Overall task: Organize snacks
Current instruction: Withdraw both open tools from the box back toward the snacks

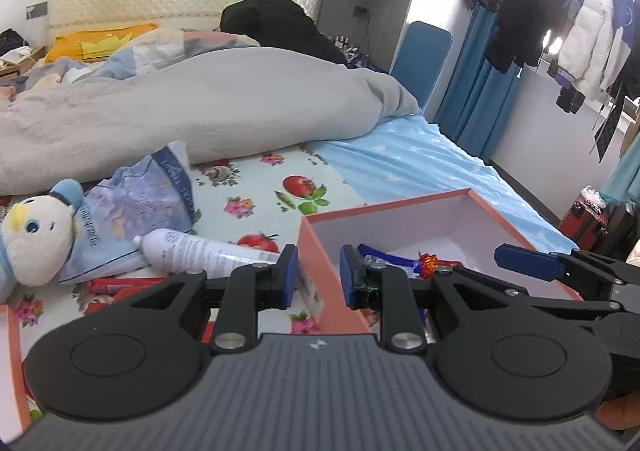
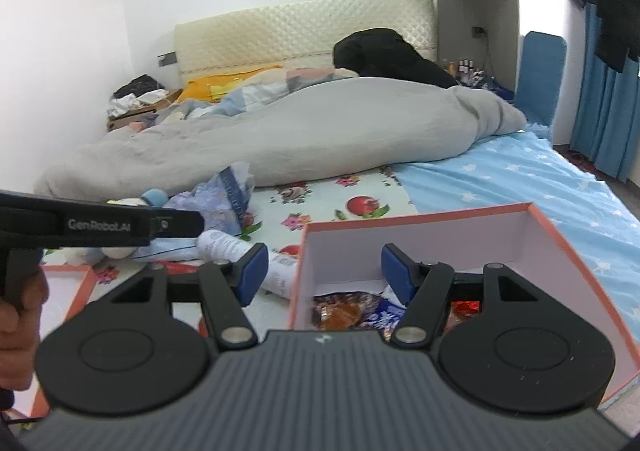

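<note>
Both grippers over the bed, nothing held — left gripper (image 1: 319, 273) jaws slightly apart astride the orange box (image 1: 316, 235) wall, apparently not clamping; right gripper (image 2: 324, 271) gaping above snack packets (image 2: 348, 313) inside.

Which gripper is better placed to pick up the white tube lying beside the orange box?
Left, probably. The left gripper sits nearest the white tube, empty; the right gripper straddles the orange box wall.

On the bed (image 2: 520, 179) the open box (image 2: 420, 247) held snack packets (image 2: 348, 311). A tube (image 2: 224, 247) lay at its nine o'clock, the duvet (image 2: 280, 139) at twelve.
</note>
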{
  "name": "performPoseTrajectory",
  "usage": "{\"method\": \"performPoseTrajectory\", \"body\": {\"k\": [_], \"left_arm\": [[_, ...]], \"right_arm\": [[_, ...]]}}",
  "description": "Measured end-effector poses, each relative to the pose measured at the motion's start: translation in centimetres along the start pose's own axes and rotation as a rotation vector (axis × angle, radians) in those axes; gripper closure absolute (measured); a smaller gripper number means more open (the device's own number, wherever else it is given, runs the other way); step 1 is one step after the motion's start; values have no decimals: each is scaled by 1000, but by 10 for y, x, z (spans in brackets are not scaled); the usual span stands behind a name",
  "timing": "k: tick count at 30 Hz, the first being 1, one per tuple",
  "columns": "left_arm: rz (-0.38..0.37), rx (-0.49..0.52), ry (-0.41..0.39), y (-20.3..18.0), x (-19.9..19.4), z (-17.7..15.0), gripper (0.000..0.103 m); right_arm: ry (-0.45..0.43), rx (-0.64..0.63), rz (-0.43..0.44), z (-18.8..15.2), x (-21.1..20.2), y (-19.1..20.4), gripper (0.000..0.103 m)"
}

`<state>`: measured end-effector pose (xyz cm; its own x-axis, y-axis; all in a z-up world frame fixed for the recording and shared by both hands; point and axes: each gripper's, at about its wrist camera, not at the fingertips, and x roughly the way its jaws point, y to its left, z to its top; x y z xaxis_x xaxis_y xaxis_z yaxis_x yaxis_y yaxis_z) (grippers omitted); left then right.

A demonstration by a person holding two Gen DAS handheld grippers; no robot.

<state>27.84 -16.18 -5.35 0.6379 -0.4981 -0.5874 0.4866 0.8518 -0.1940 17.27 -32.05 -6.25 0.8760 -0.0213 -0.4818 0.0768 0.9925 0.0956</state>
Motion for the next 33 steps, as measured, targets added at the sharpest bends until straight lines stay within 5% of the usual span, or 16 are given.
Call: {"method": "performPoseTrajectory", "body": {"k": [12,26,33], "left_arm": [[53,-43,5,45,-28,-32,75],[127,-103,36,88,-54,-83,54],[168,-122,61,114,-30,-107,37]], "right_arm": [[22,-7,69,-21,3,46,38],[77,-43,167,-52,9,88,38],[117,-97,212,-55,27,97,38]]}}
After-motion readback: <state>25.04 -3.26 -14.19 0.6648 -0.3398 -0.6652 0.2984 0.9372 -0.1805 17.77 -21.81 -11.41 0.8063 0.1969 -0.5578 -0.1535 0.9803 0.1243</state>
